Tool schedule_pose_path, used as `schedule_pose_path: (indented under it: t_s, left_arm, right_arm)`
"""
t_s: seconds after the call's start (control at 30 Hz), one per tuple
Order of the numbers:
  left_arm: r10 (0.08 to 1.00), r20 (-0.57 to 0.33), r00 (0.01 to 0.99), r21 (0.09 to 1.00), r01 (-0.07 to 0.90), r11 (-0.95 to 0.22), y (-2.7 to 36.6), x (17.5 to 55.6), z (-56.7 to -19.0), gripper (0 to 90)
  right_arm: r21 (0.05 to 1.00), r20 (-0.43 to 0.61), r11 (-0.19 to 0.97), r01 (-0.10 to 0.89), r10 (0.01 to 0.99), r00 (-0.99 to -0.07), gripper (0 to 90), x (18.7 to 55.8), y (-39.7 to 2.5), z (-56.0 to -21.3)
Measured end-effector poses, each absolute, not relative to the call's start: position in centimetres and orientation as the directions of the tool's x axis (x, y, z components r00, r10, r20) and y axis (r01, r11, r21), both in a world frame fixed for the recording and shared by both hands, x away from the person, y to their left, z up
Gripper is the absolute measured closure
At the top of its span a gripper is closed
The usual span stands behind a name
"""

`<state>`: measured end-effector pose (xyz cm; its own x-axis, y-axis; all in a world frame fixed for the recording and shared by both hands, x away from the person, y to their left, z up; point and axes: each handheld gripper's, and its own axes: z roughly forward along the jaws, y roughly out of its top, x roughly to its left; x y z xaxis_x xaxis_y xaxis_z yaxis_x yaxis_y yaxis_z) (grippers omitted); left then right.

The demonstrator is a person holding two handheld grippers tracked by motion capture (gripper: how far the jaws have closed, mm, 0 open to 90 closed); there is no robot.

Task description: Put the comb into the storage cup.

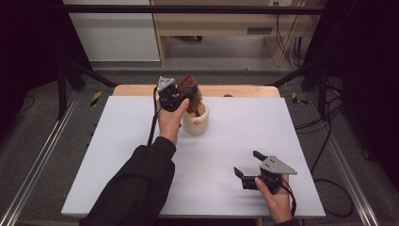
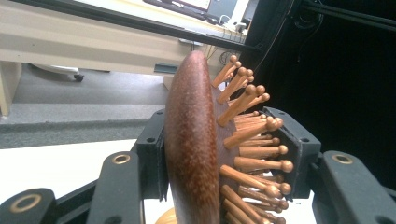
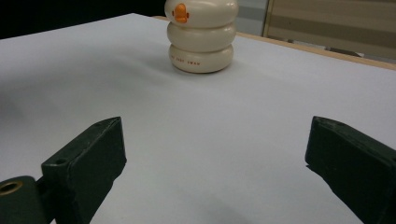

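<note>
A brown wooden hairbrush (image 1: 189,89) with round-tipped wooden pegs stands head-up in a cream ribbed holder (image 1: 195,121) near the table's back middle. My left gripper (image 1: 181,96) is shut on the brush head; in the left gripper view the jaws press the brush's smooth back (image 2: 191,140) on one side and its pegs on the other. The holder (image 3: 201,35) carries a small orange mark in the right gripper view. My right gripper (image 1: 248,164) rests low at the front right, open, with nothing between its fingers (image 3: 88,158).
The white table top (image 1: 244,127) has a wooden edge (image 1: 235,91) at the back. Black frame bars and cables stand around the table. A pale wooden desk (image 1: 221,28) sits on the floor beyond.
</note>
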<state>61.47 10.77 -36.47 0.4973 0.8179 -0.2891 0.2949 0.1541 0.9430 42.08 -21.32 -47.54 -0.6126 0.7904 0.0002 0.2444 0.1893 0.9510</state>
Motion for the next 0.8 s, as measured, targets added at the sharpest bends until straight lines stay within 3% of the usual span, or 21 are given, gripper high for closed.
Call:
schedule_pose_path:
  t_s: [0.8]
  left_arm:
    - [0.827,-0.302,0.473,0.937,0.307,0.167,11.81,61.43,-36.88,44.5]
  right_arm:
    - [0.95,0.004,0.189,0.249,0.789,-0.614,5.2,42.11,-21.26,-47.6]
